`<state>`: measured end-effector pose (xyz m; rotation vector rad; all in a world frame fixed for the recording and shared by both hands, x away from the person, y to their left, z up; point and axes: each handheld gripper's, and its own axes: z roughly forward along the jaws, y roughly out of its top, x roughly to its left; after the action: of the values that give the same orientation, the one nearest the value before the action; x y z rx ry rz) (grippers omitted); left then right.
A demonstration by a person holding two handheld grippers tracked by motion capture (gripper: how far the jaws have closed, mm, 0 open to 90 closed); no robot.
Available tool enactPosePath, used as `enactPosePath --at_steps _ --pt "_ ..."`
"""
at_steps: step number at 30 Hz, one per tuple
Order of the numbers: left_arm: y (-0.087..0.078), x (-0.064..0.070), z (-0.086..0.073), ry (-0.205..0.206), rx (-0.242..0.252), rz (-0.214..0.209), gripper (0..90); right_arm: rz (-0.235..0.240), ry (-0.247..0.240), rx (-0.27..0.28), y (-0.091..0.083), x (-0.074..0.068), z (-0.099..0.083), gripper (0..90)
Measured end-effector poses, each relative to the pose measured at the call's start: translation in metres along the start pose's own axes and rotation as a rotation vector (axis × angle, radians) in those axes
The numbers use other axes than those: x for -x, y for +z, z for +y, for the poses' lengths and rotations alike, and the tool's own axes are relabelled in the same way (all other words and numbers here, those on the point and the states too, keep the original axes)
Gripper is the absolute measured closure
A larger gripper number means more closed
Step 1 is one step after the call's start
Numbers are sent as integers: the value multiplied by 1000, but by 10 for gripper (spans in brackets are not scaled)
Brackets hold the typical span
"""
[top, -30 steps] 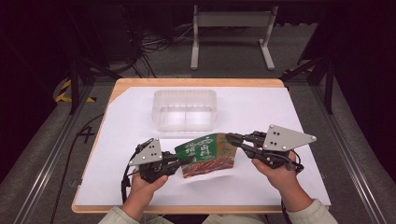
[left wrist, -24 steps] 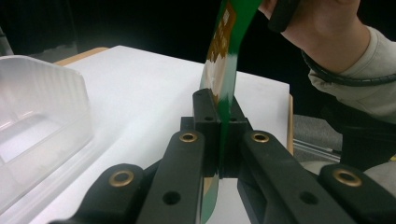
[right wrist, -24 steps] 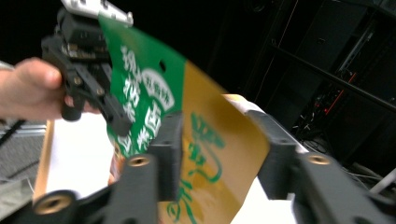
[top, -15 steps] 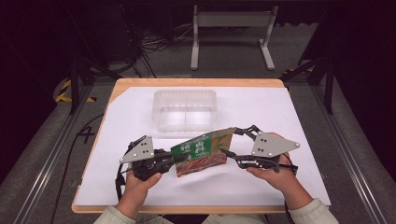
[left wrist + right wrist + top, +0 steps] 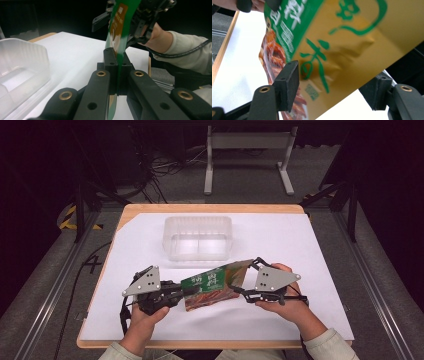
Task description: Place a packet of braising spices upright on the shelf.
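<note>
The green-and-gold printed foil snack pouch (image 5: 215, 287) is now being tilted up off the white-covered worktop (image 5: 300, 245) near its front edge. The left claw (image 5: 176, 295) is clamping one end; the right claw (image 5: 243, 281) is standing open around the other — likely a regrasp before the clear plastic tub (image 5: 198, 237).

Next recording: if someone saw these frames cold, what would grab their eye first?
The green and gold snack packet, held off the white table cover near the front edge between the two grippers. The left gripper is clamped on the packet's edge; the right gripper has its jaws spread around the other end. Behind them sits a clear plastic container.
</note>
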<state>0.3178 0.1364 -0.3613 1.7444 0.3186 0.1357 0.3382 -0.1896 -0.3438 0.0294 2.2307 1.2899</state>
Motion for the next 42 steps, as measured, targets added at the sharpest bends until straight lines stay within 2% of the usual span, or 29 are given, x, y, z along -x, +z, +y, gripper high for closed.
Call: enactPosePath --at_steps 3,9,14,22,23,25,30,33,36,40,42 --pt "-2 2 0 2 4 4 897 25 9 3 5 1 -3 353" --pt "-6 3 -1 0 8 -3 897 100 -25 5 20 -4 -2 352" --pt "-6 4 -1 2 7 -15 897 143 -33 6 26 -8 -1 373" --pt "-4 2 -1 -1 5 -14 893 231 -45 -35 30 -17 4 608" --pt "-4 2 -1 -5 7 -11 892 240 -33 -44 29 -17 4 647" --pt "-4 2 -1 -4 9 -1 890 247 -37 -56 28 -18 5 730" --pt "-4 0 -1 -6 6 9 881 266 -2 -67 27 -18 7 838" --pt "-3 1 -1 -4 8 27 862 266 17 -72 27 -17 9 878" --pt "-4 -1 -2 -2 12 60 804 266 61 -96 29 -16 10 890" --pt "-8 -3 -2 3 20 119 681 252 103 -113 31 -13 10 893" --pt "-10 -5 -3 7 7 155 609 244 130 -114 32 -10 12 894"
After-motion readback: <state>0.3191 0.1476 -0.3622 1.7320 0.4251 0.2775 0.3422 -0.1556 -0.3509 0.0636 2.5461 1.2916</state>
